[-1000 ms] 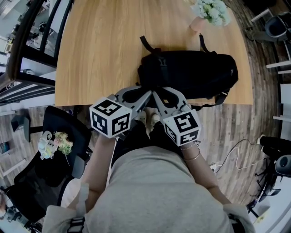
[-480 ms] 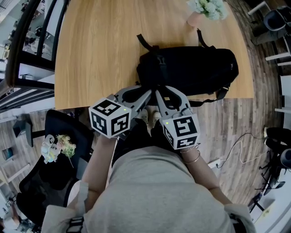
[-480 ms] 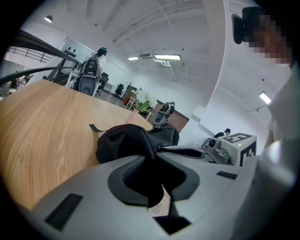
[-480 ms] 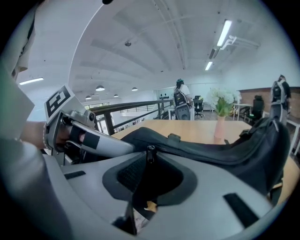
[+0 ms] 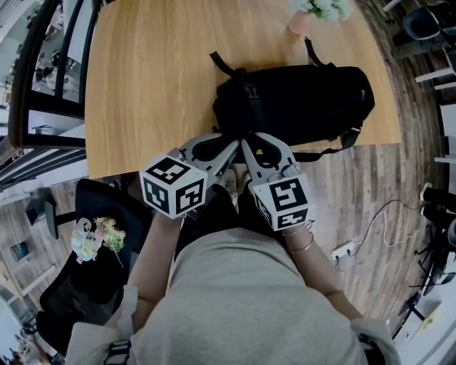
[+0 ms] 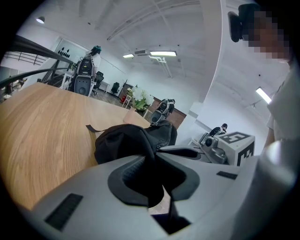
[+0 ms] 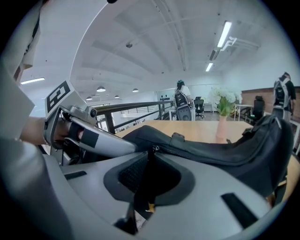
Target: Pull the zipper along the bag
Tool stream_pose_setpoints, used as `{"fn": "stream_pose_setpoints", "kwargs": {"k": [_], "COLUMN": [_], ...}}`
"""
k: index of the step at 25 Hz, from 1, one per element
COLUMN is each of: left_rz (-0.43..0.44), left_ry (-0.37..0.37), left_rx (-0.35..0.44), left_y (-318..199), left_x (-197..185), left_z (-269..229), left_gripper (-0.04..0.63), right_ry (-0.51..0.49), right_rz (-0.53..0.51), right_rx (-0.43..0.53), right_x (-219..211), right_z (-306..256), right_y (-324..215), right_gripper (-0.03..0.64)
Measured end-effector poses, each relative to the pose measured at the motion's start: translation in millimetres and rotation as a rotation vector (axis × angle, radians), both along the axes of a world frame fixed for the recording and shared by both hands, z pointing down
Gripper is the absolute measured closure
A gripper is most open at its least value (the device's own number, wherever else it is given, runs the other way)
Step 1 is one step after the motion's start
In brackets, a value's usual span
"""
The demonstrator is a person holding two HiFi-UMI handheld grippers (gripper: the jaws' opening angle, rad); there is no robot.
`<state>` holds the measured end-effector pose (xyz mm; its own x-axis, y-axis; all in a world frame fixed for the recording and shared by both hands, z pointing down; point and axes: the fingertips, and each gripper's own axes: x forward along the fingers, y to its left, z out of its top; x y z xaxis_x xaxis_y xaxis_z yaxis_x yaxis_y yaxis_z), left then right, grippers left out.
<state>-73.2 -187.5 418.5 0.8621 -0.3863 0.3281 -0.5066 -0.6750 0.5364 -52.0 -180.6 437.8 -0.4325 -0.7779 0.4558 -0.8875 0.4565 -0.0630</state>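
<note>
Surface: pale wooden table (image 5: pixel 157 85). My left gripper (image 5: pixel 237 142) pinches the black fabric backpack (image 5: pixel 299 100). My right gripper (image 5: pixel 244 140) is closing on the black zipper pull tab (image 7: pixel 146 173). Judged: the pull hasn't started. Next, draw steadily along the teeth.

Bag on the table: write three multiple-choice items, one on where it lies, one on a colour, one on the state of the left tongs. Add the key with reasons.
1. Where does the black bag lie on the table?
A. In the far left corner
B. Along the near edge, in front of the person
C. Hanging off the far edge

2. What colour are the flowers in the vase beyond the bag?
A. Red
B. Blue
C. White

3. What are the left tongs doing?
A. Shut on the bag's fabric
B. Wide open and empty
C. Gripping the vase

Key: 1 B, the head view shows the bag by the edge nearest the person. 2 C, white blooms show at the table's far end. 3 A, the left gripper view shows black fabric pinched between the jaws.
</note>
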Motion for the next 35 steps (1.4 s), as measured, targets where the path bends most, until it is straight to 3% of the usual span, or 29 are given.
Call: {"fn": "stream_pose_setpoints", "kwargs": {"k": [3, 15, 22, 35], "left_rz": [0.010, 0.018, -0.050, -0.238], "left_ry": [0.004, -0.041, -0.028, -0.049], "left_rx": [-0.003, 0.053, 0.053, 0.033], "left_y": [1.1, -5.1, -8.3, -11.4], "left_x": [-1.7, -0.2, -6.1, -14.2], "left_z": [0.4, 4.1, 1.3, 2.8], "left_gripper": [0.534, 0.534, 0.534, 0.534], "right_ry": [0.005, -0.036, -0.088, -0.061], "right_rz": [0.024, 0.013, -0.024, -0.102], "right_rx": [-0.003, -0.045, -0.069, -0.096], "right_x": [2.7, 16.1, 20.4, 63.7], "right_z": [0.8, -3.0, -7.3, -9.1], "right_y": [1.3, 6.6, 4.5, -2.1], "right_gripper": [0.603, 0.607, 0.607, 0.607]}}
